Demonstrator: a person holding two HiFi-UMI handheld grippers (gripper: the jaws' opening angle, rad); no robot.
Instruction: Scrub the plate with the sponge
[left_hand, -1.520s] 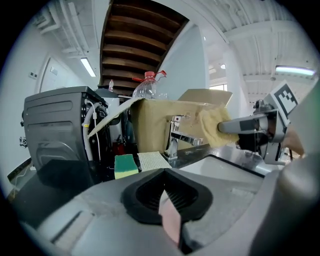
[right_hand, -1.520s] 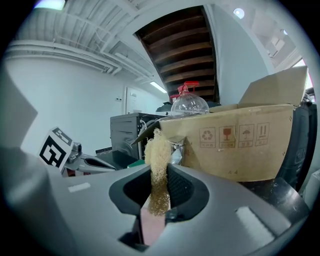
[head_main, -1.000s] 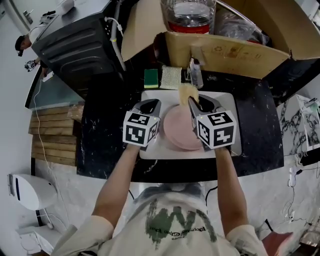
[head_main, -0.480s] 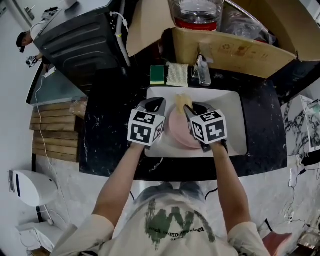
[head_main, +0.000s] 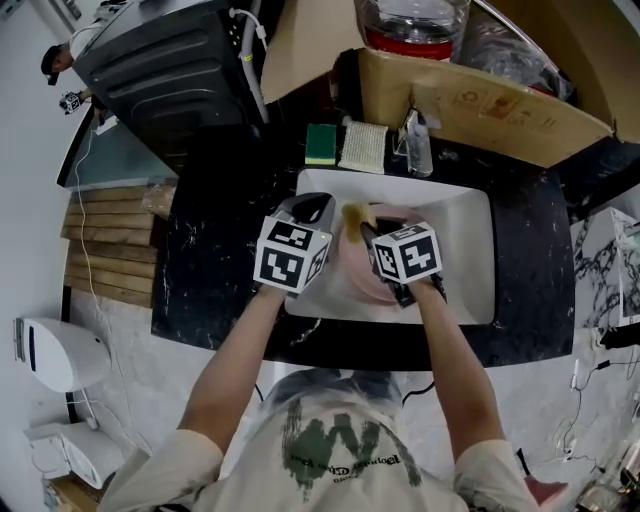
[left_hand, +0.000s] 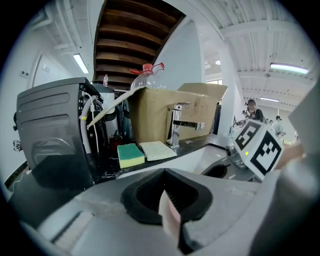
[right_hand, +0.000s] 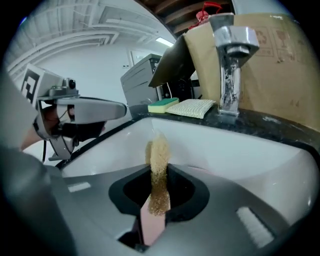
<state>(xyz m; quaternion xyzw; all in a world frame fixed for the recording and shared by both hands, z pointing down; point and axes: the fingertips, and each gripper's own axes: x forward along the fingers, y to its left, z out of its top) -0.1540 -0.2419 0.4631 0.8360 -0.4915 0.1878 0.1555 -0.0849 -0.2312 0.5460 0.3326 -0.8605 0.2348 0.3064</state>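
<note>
While a person stands at a black worktop (head_main: 220, 250) w/ a white sink (head_main: 470, 230) set in it, both arms reach down into the basin, each hand holding a gripper. L gripper (head_main: 316, 207) is clamped on the near-left rim of a pink plate (head_main: 354, 265); the left gripper view shows the thin pink edge (left_hand: 169, 216) pinched between its closed jaws. R gripper (head_main: 366, 230) grips a tan sponge (head_main: 355, 213), which pokes out past the jaws over the plate's far-left edge; whether it touches the plate can't be told. In the right gripper view the sponge (right_hand: 159, 160) stands upright in the jaws, facing the sink wall (right_hand: 240, 150).

Behind the sink, on the worktop, a green-and-yellow sponge (head_main: 321, 144) lies just beside a pale mesh pad (head_main: 364, 146), w/ a chrome tap (head_main: 418, 140) to their right. A cardboard box (head_main: 480, 100) stands behind the tap.
</note>
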